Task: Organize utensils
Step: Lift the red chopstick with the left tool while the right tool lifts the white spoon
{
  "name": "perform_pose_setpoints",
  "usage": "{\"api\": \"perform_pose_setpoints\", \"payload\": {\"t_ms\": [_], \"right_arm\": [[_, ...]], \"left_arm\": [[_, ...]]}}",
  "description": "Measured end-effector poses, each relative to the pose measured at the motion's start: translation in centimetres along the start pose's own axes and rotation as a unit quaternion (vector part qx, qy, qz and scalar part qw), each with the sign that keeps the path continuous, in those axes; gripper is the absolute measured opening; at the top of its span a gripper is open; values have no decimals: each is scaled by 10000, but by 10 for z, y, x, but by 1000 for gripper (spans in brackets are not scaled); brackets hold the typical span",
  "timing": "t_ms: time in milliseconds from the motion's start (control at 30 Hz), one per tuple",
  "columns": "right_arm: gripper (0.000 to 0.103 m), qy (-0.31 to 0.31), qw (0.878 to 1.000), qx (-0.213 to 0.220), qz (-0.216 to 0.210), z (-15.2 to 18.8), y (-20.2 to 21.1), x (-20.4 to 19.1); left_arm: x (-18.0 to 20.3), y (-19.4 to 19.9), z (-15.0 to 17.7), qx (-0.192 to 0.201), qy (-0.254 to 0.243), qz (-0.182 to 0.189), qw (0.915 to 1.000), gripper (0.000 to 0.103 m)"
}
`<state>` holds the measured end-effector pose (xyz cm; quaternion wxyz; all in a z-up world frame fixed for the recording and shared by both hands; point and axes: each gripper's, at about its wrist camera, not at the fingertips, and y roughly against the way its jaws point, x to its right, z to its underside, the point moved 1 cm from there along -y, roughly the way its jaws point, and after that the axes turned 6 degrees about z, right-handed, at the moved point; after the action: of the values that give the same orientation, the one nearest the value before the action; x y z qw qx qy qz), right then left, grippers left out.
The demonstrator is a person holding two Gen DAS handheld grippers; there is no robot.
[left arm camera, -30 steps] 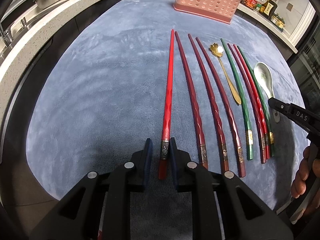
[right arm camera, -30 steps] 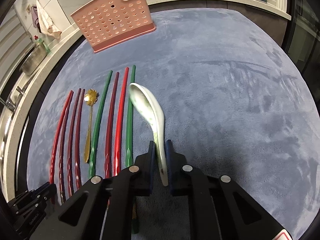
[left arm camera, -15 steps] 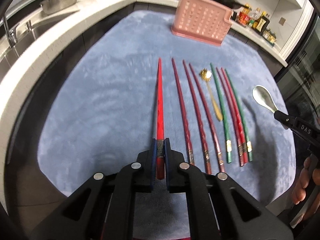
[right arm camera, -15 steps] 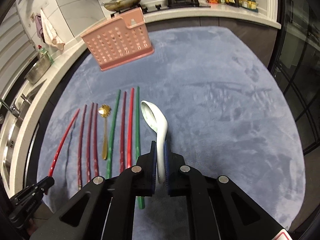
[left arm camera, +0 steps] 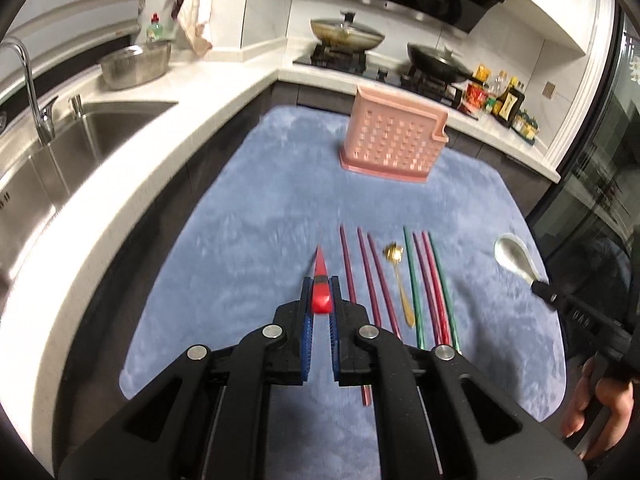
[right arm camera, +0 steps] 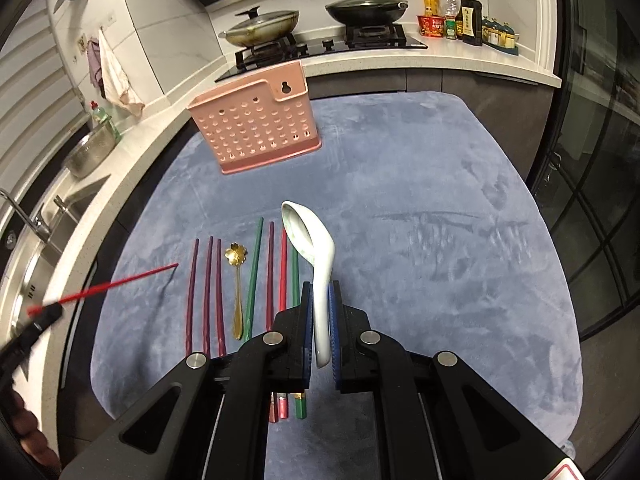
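Left wrist view, far left: sink (left arm camera: 80, 128) and tap (left arm camera: 28, 80) set into the white worktop (left arm camera: 132, 184). Blue mat (left arm camera: 256, 208) fills the centre. Left gripper (left arm camera: 320, 300) at lower centre, fingers closed on the butt of a red chopstick (left arm camera: 321, 280), which is lifted off the mat and points away from the camera. Right of it, flat on the mat in a row: three maroon chopsticks (left arm camera: 368, 276), gold spoon (left arm camera: 400, 284), then a green, maroon, red and green group (left arm camera: 430, 280). Pink holder (left arm camera: 394, 140) stands upright at the mat's far edge, upper centre, well apart from the row. Far right: white spoon (left arm camera: 514, 254) in the air, gripped by the right gripper, with a hand (left arm camera: 596, 408) at the lower right edge.

Right wrist view, lower left edge: left gripper (right arm camera: 46, 316) with the red chopstick (right arm camera: 120, 282) angled toward centre, above the mat. Right gripper (right arm camera: 320, 320) at lower centre, fingers closed on the white spoon's (right arm camera: 316, 248) handle, bowl pointing away, clear of the mat. Pink holder (right arm camera: 256, 128) in the upper centre.
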<state>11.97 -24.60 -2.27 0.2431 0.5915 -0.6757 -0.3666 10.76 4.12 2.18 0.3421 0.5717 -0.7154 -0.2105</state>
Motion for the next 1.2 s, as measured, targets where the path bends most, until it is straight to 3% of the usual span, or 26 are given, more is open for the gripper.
{"api": "perform_pose_setpoints", "payload": {"t_ms": [233,567,1200], "right_arm": [[7,-188,9975,-668,-105,31,-45,12],[9,-316,9935,-1085,-127,78,-71,25],[10,-265,9932,-1116,-176,102,-55,28]], "left_arm": [[4,0,-6,37,-6,43,10000,7],[6,-3,6,-89,8,39,10000,7],[8,-4,15,-223,-12,21,9997,7]]}}
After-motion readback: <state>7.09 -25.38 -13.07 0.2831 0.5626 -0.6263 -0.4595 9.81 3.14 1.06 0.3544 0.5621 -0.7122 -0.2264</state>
